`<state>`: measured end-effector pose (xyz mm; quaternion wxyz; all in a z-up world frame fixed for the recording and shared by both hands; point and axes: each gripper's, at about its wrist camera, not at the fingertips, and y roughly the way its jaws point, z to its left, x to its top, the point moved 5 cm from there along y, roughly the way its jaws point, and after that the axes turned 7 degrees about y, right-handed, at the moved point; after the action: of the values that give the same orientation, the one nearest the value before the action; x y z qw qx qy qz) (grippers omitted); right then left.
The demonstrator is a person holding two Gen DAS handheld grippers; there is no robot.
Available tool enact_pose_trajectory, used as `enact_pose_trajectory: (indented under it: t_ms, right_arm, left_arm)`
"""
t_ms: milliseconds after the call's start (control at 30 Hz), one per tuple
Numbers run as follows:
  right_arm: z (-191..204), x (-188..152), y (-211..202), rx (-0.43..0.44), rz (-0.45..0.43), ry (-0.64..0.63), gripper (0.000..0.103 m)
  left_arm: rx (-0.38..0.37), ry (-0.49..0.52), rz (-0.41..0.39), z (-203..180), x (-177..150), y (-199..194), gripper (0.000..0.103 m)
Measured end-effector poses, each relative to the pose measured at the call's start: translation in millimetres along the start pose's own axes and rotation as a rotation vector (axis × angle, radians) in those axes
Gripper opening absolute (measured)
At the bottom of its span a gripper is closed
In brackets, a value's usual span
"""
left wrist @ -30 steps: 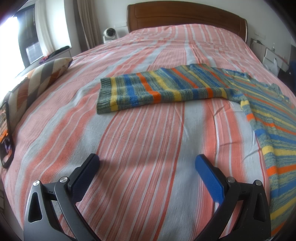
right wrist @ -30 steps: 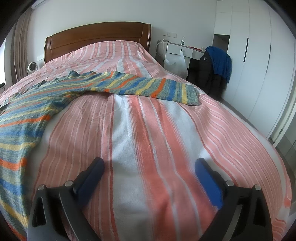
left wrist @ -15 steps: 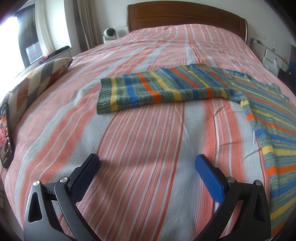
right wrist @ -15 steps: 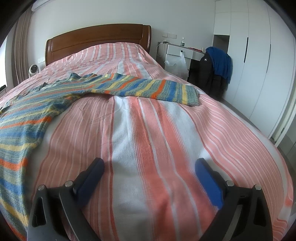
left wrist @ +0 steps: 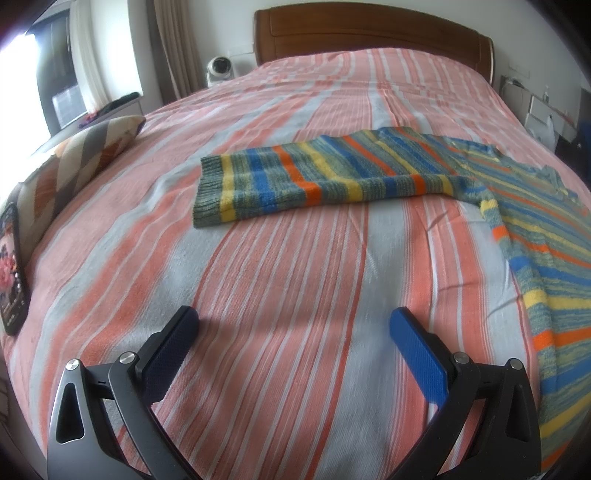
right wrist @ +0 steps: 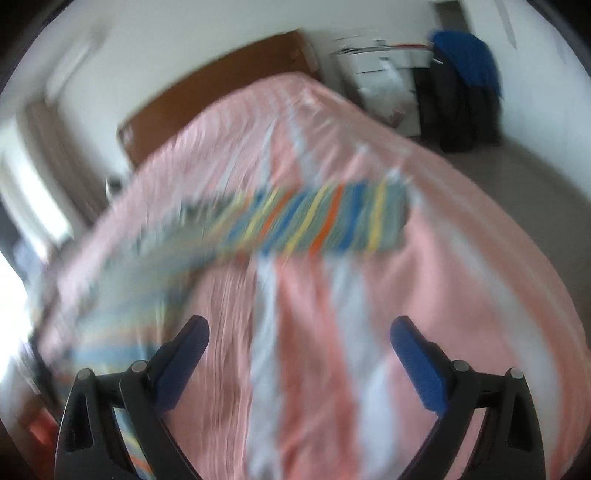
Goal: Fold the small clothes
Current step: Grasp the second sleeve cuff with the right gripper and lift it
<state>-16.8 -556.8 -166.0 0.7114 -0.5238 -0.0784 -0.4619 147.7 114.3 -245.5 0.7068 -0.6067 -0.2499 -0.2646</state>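
Swung and tilted since half a second ago on the right side, so that the right wrist view now smears with motion blur and sits rolled, with the headboard (right wrist: 218,96) slanting across the upper left. Unmoved on the left: same framing as before.

Left tool (left wrist: 293,325): spread wide open, gripping nothing, poised low over bare bedspread (left wrist: 288,280), with its blue pads (left wrist: 417,354) well apart from the sweater (left wrist: 332,173).

Right tool (right wrist: 299,332): likewise gaping, nothing between the pads, above the bedspread (right wrist: 443,280) and nearer than the sweater (right wrist: 317,221).

Sweater: striped knit in blue, yellow, orange and grey-green, lying flat on the bed. Taken from the sweater's body in the left view, one sleeve stretched out to the left, ending in a ribbed cuff (left wrist: 208,192); body itself running down along the right edge toward the foot of the bed. In the right view, other sleeve reaching rightward from the body, blurred, cuff end near the bed's right side.

Left of the sweater's sleeve in the left view: patterned pillow (left wrist: 85,155) at the bed edge, and nearer the camera a phone (left wrist: 13,269) with a lit screen. Beyond the sweater: wooden headboard (left wrist: 373,33), with a small white device (left wrist: 219,68) beside it on the left.

Right of the sweater in the right view, past the bed: blue garment (right wrist: 469,62) draped over something dark, details too blurred to tell.
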Motion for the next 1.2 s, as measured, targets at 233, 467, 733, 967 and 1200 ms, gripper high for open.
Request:
enact_pose_trajectory:
  t_ms: [233, 467, 733, 967, 1200]
  right_arm:
    - [-84, 48, 63, 0.158, 0.197, 0.508, 0.061]
    - [-99, 61, 115, 0.21, 0.175, 0.584, 0.032]
    - [-75, 90, 107, 0.128, 0.122, 0.468, 0.003]
    - [134, 142, 69, 0.231, 0.09, 0.035, 0.003]
    - [321, 87, 139, 0.41, 0.244, -0.164, 0.008]
  left_arm:
    - [0.005, 0.0, 0.0, 1, 0, -1, 0.103]
    - [-0.03, -0.048, 0.065, 5, 0, -1, 0.103]
    - [-0.04, -0.073, 0.024, 5, -12, -10, 0.103]
    - [-0.033, -0.076, -0.01, 6, -12, -9, 0.103]
    - [-0.033, -0.076, -0.022, 4, -15, -11, 0.103]
